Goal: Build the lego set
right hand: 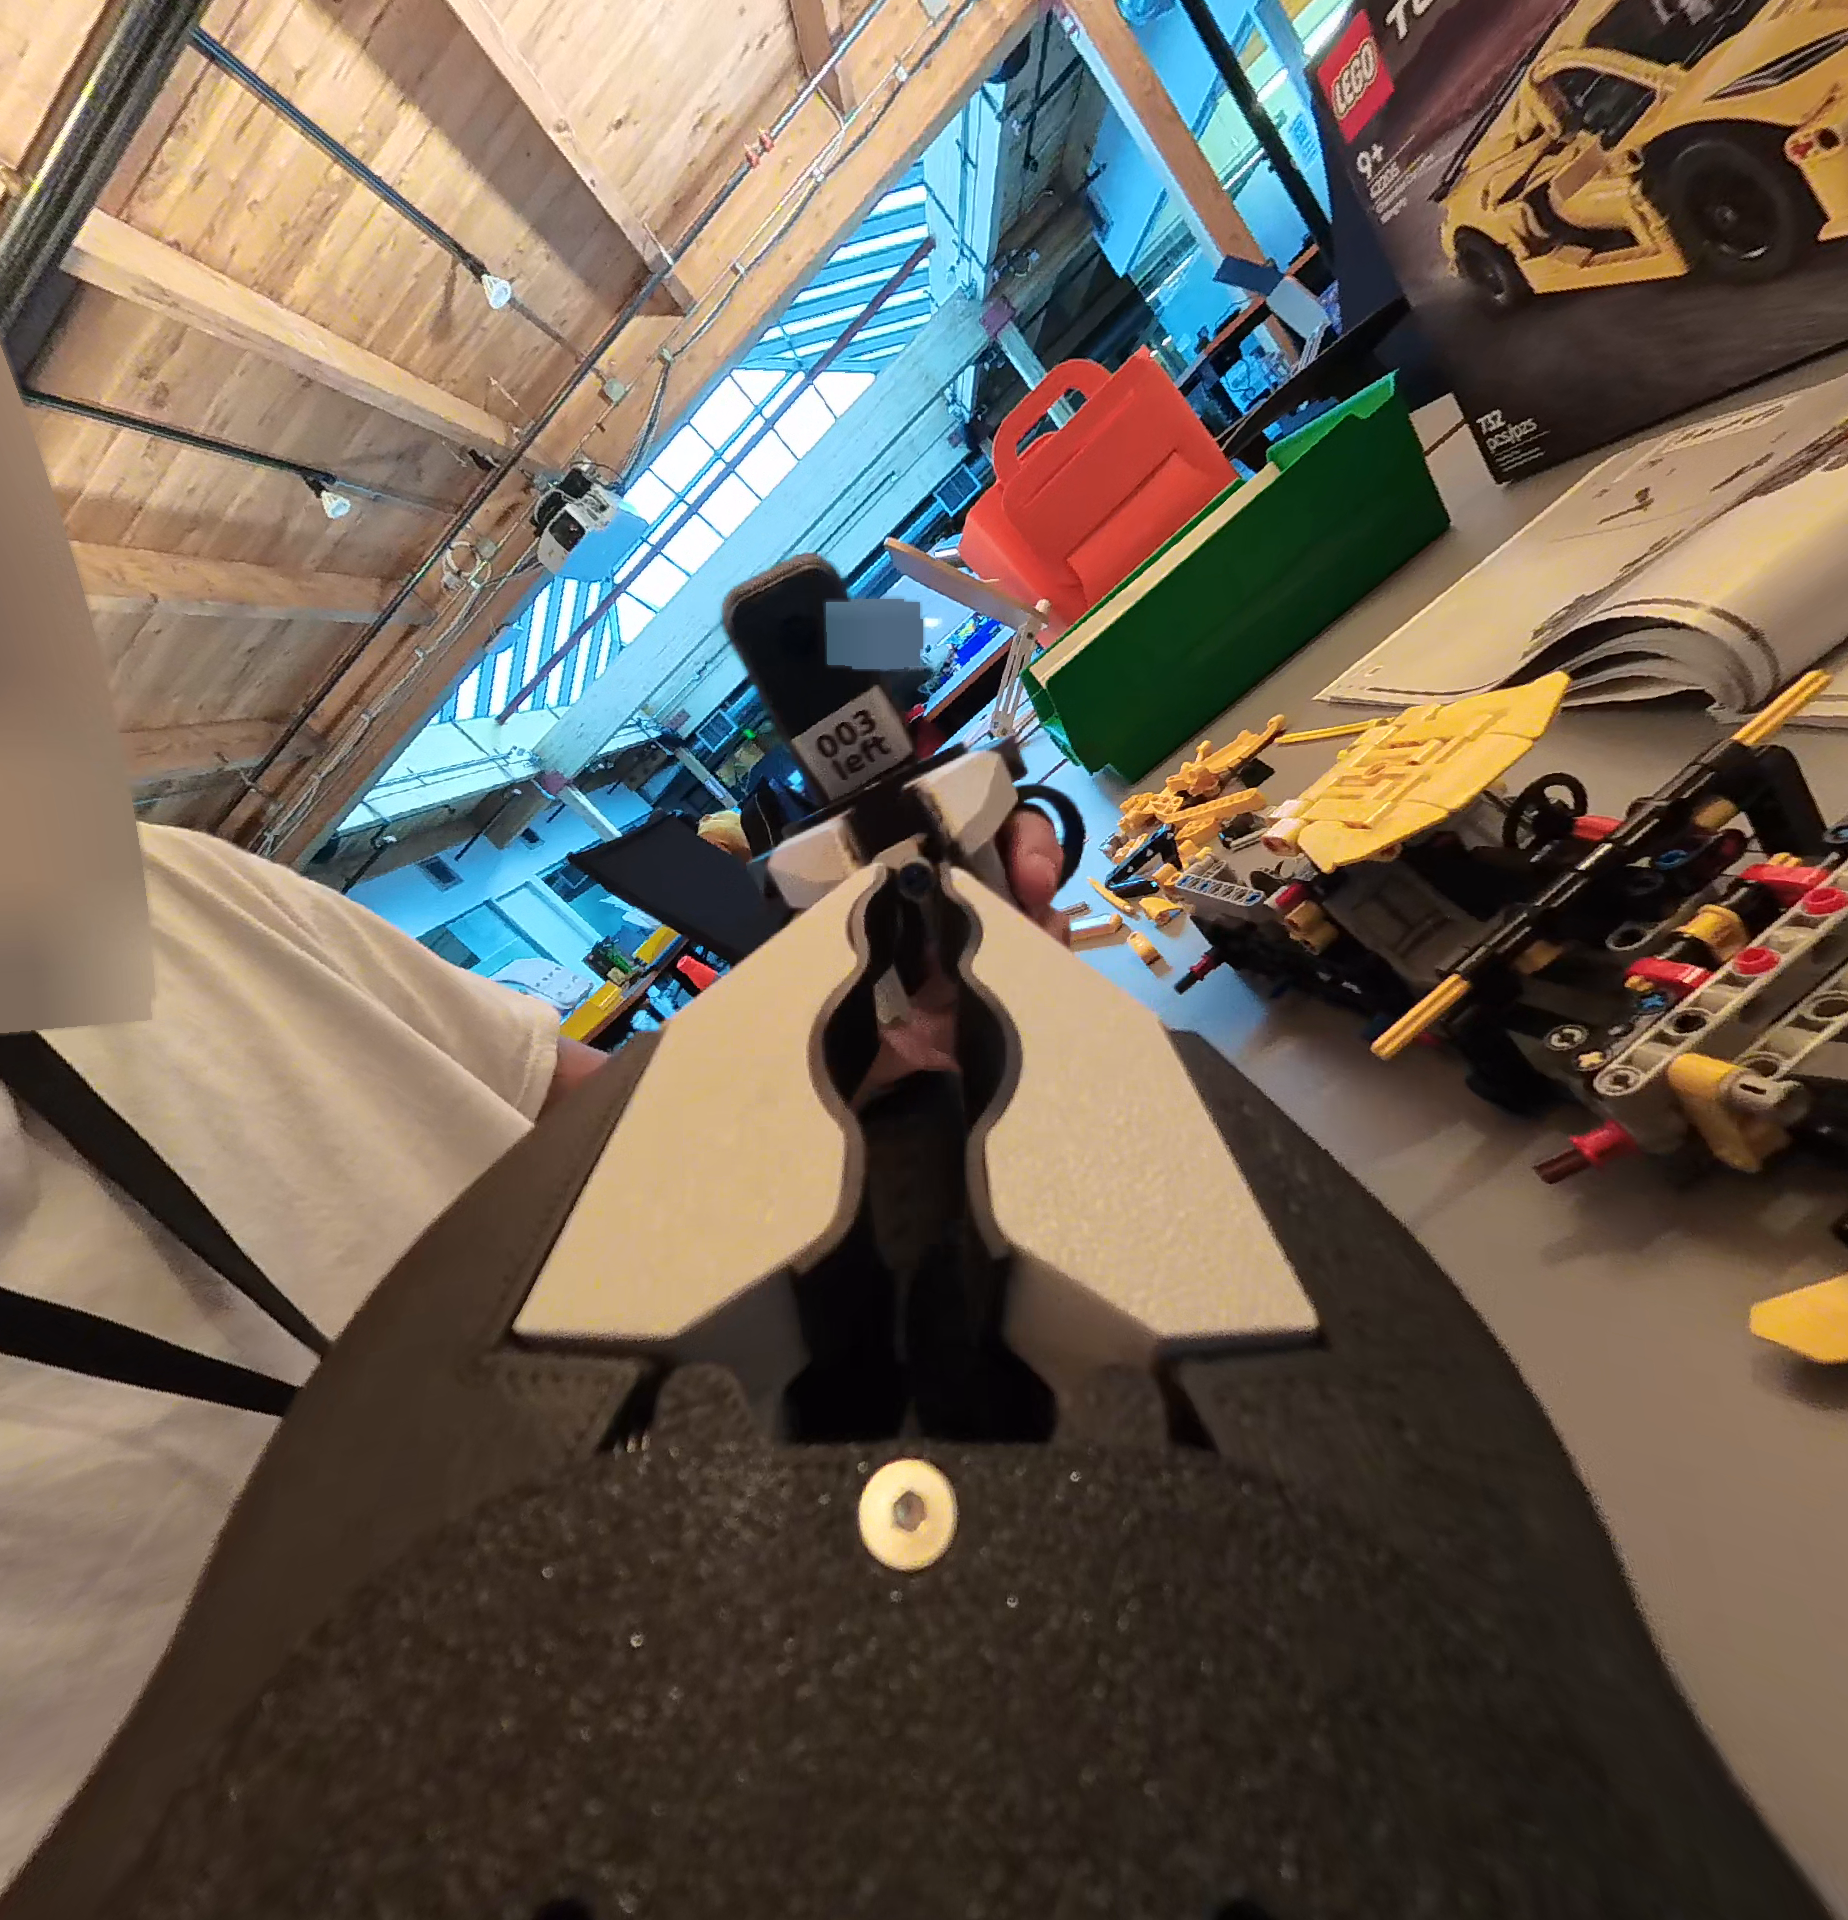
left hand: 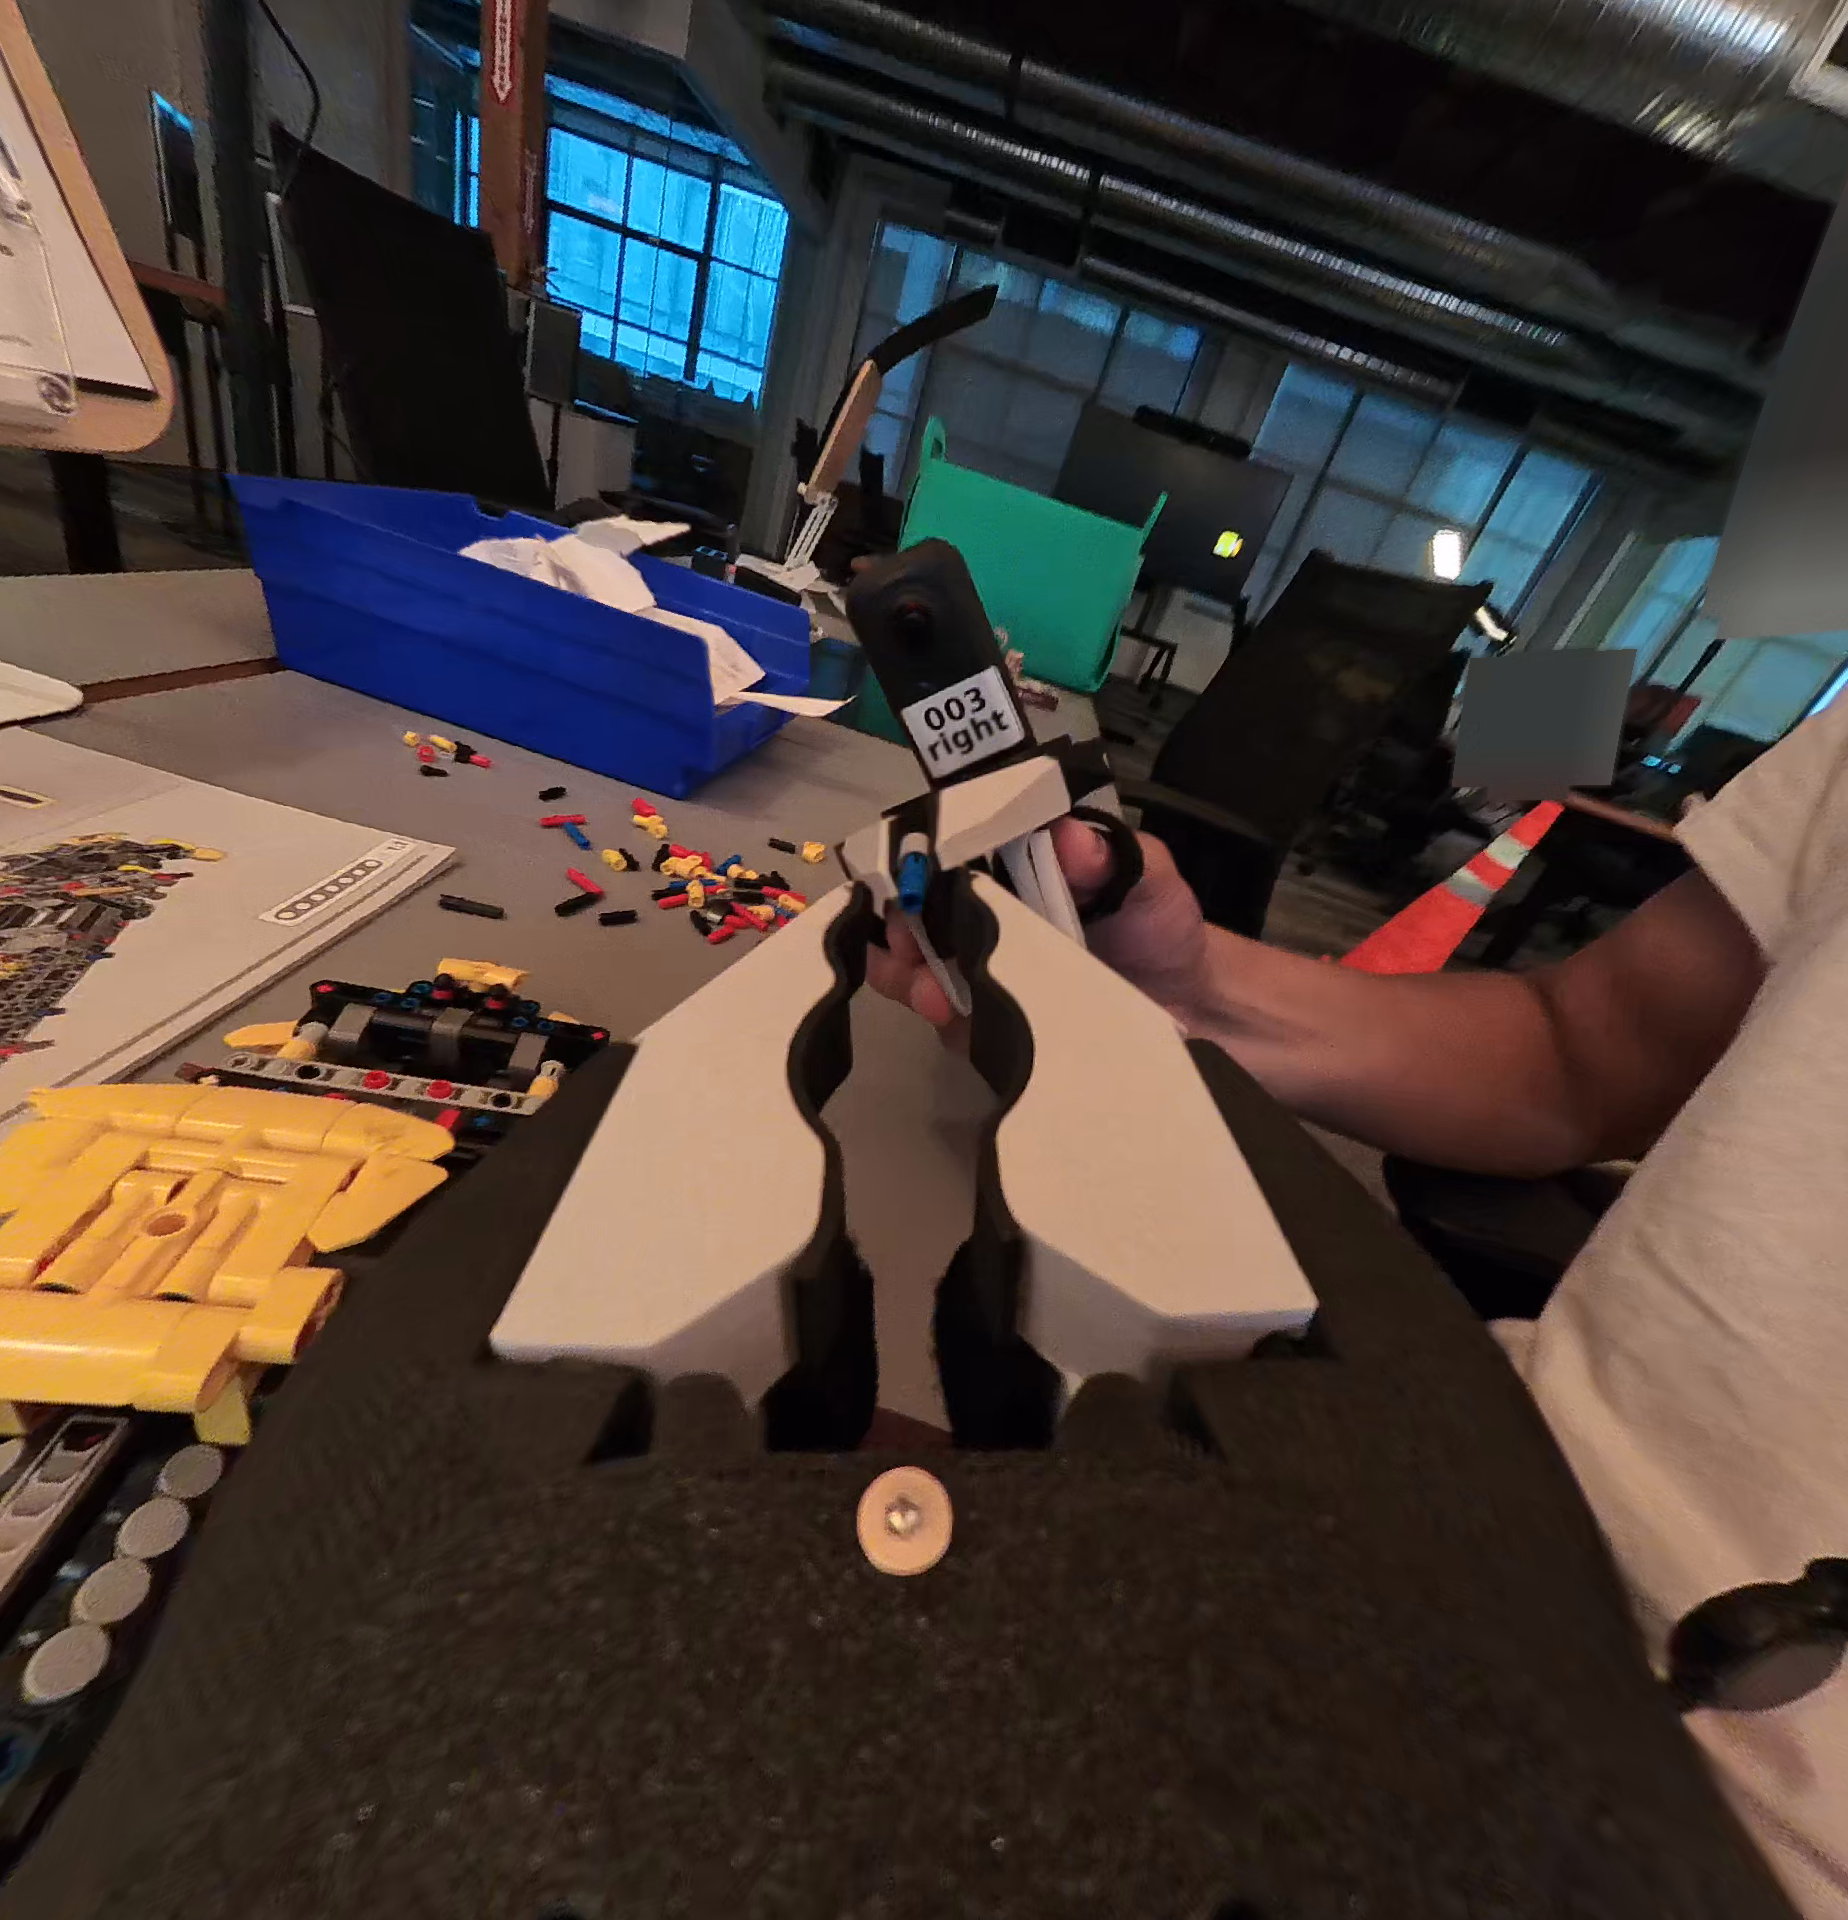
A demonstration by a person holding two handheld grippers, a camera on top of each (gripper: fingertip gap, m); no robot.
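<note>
Both grippers are raised above the counter (left hand: pixel 629 717), tips facing. The right gripper (left hand: pixel 904 868) has its fingers clamped on a small blue pin (left hand: pixel 909 883), long axis roughly in line with those fingers and pointing at the left gripper (left hand: pixel 909 914). The left fingers stand slightly apart around the pin's near end; whether they touch it cannot be told. The yellow-and-black car assembly (right hand: pixel 1522 894) sits on the counter nearer the left hand, loose pins (left hand: pixel 691 883) scattered towards the far edge by the blue bin (left hand: pixel 504 644). Judgement: a hand-to-hand transfer.
</note>
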